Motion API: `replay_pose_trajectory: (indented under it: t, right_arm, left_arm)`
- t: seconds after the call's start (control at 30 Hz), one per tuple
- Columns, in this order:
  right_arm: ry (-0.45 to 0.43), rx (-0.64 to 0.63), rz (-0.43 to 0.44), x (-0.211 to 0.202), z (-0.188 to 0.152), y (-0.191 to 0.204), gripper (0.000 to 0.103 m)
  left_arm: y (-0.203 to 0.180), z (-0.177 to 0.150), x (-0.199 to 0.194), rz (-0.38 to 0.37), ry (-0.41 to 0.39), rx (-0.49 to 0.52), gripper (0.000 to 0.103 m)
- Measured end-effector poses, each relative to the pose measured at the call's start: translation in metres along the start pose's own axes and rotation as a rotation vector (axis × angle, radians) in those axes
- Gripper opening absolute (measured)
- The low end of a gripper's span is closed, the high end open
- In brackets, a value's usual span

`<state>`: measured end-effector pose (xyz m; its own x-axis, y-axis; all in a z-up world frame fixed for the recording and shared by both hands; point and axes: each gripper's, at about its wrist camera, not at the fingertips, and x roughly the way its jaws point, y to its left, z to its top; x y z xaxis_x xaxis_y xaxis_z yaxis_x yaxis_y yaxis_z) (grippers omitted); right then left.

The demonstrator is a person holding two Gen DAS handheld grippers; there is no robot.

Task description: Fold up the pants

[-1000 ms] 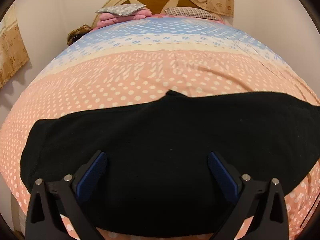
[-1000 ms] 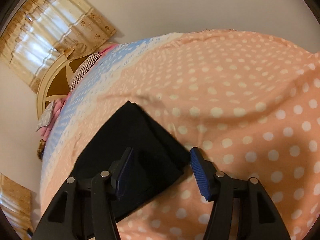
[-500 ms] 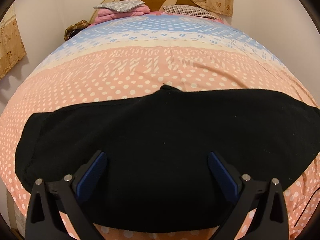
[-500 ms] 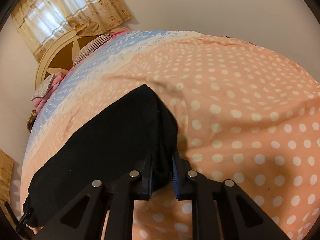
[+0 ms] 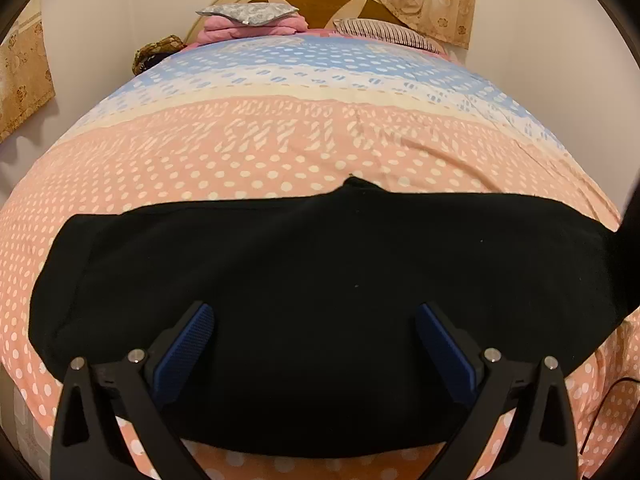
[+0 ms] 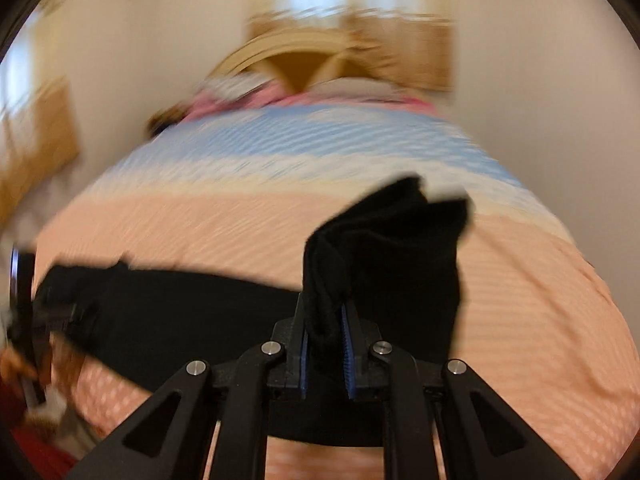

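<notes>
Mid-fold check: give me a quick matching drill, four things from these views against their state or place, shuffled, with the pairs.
Things:
1. left gripper
2. right gripper
3. pants
4. pink bedding

States or places:
A. stacked at the headboard
B. shut on a lifted end of black cloth
C. black, spread across the dotted bedspread
D. open, over the cloth

Pairs: 1-D, 2-B, 3-C, 4-A
</notes>
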<state>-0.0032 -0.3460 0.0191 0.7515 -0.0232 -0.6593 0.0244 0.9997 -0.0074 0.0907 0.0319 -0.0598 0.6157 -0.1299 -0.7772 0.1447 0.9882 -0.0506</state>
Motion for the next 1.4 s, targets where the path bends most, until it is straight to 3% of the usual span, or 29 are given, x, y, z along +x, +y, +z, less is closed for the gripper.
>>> replay_pose_trajectory:
  t: [0.17,0.27,0.3,0.33,0.37,0.4,0.43,0.57,0.6,0.7,0.77,0.83,0.93,1.0,1.1,1.13,1.2,1.27,1.4]
  right_arm:
    - [0.118,-0.154,0.09,0.056,-0.03,0.076,0.014]
    - [0.132,-0.236,0.059,0.071,-0.048,0.095,0.018]
    - [0.101,-0.26,0.039,0.07,-0.052,0.099,0.022]
    - [0.1,-0.259,0.049,0.068,-0.053,0.1,0.033]
    - [0.108,-0.246,0.074,0.067,-0.052,0.099,0.04]
    - [0.116,-0.227,0.106,0.066,-0.051,0.1,0.054]
    - [0.121,-0.187,0.17,0.062,-0.051,0.098,0.058]
    - [0.1,-0.064,0.431,0.033,-0.048,0.088,0.058]
    - [0.078,-0.041,0.436,0.028,-0.048,0.083,0.055]
    - [0.007,0.072,0.375,0.024,-0.023,0.054,0.023]
    - [-0.013,0.127,0.292,0.038,-0.008,0.038,0.021]
    - [0.02,0.148,0.298,0.071,0.004,0.039,0.02]
    - [0.145,0.166,0.303,0.129,0.002,0.062,0.02]
    - [0.124,0.128,0.262,0.139,0.0,0.075,0.023]
    - [0.094,0.135,0.298,0.131,0.002,0.073,0.023]
    - [0.051,0.19,0.377,0.115,0.006,0.057,0.023]
    - [-0.044,0.26,0.421,0.086,0.011,0.033,0.023]
    - [-0.137,0.283,0.338,0.05,0.015,0.0,0.023]
    - [-0.09,0.358,0.2,0.037,-0.001,-0.052,0.023]
  left_arm:
    - [0.014,0.0,-0.003,-0.007,-0.012,-0.029,0.103]
    - [0.02,0.0,0.002,-0.012,-0.003,-0.055,0.103]
    - [0.021,-0.001,0.004,-0.014,0.005,-0.062,0.103]
    - [0.02,-0.002,0.006,-0.015,0.009,-0.063,0.103]
    - [0.018,-0.002,0.007,-0.012,0.011,-0.057,0.103]
    - [0.018,-0.002,0.007,-0.011,0.011,-0.051,0.103]
    - [0.016,-0.002,0.006,-0.01,0.009,-0.04,0.103]
    - [0.008,-0.001,0.002,-0.028,-0.012,0.0,0.103]
    - [0.005,0.0,0.0,-0.034,-0.02,0.014,0.103]
    - [-0.012,0.0,-0.004,-0.051,-0.038,0.064,0.103]
    - [-0.027,0.0,-0.007,-0.07,-0.042,0.11,0.103]
    - [-0.039,-0.001,-0.011,-0.068,-0.048,0.156,0.103]
    - [-0.048,-0.002,-0.018,-0.062,-0.065,0.198,0.103]
    - [-0.051,-0.001,-0.019,-0.059,-0.068,0.209,0.103]
    - [-0.059,0.005,-0.017,-0.067,-0.073,0.228,0.103]
    - [-0.066,0.007,-0.018,-0.078,-0.079,0.24,0.103]
    - [-0.081,0.013,-0.022,-0.105,-0.103,0.265,0.103]
    - [-0.1,0.021,-0.026,-0.153,-0.135,0.293,0.103]
    - [-0.147,0.036,-0.036,-0.249,-0.197,0.344,0.103]
